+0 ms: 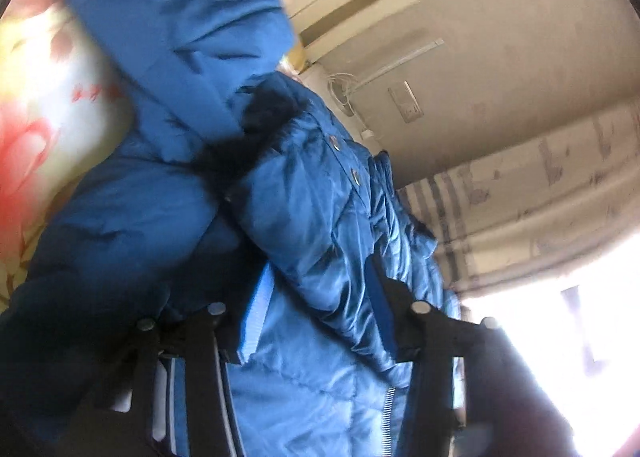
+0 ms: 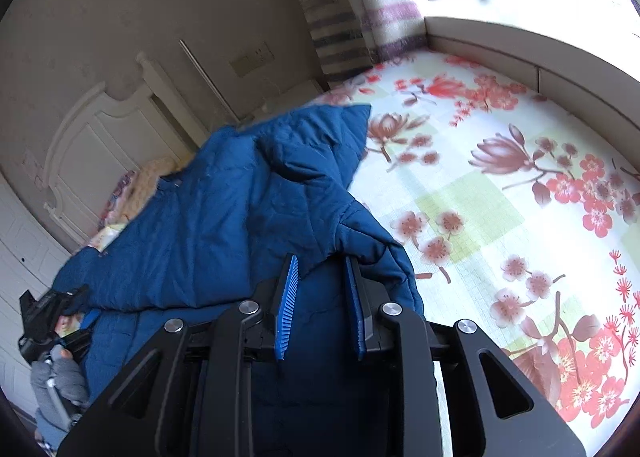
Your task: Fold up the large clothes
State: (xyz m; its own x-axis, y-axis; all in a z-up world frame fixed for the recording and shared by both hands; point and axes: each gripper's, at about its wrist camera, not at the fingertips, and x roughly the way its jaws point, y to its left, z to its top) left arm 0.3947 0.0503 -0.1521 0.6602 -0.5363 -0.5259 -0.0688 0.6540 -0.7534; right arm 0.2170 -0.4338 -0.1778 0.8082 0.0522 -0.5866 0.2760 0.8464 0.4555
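A large blue padded jacket [image 1: 304, 209] with a dark fur-trimmed hood fills the left wrist view, lifted off the bed. My left gripper [image 1: 316, 277] is shut on a thick fold of the jacket; the padding bulges between the blue pads. In the right wrist view the jacket [image 2: 224, 217] hangs in front of the floral bed sheet [image 2: 500, 197]. My right gripper [image 2: 322, 261] is shut on the jacket's edge, with fabric between the blue pads. The left gripper [image 2: 48, 317] shows at far left, holding the jacket's other part.
A bed with a floral sheet lies under the jacket. A white headboard [image 2: 100, 137] and a wall with sockets stand behind it. A striped curtain [image 2: 360, 29] hangs by a bright window and its ledge [image 2: 520, 45]. Pillows [image 2: 132, 185] lie by the headboard.
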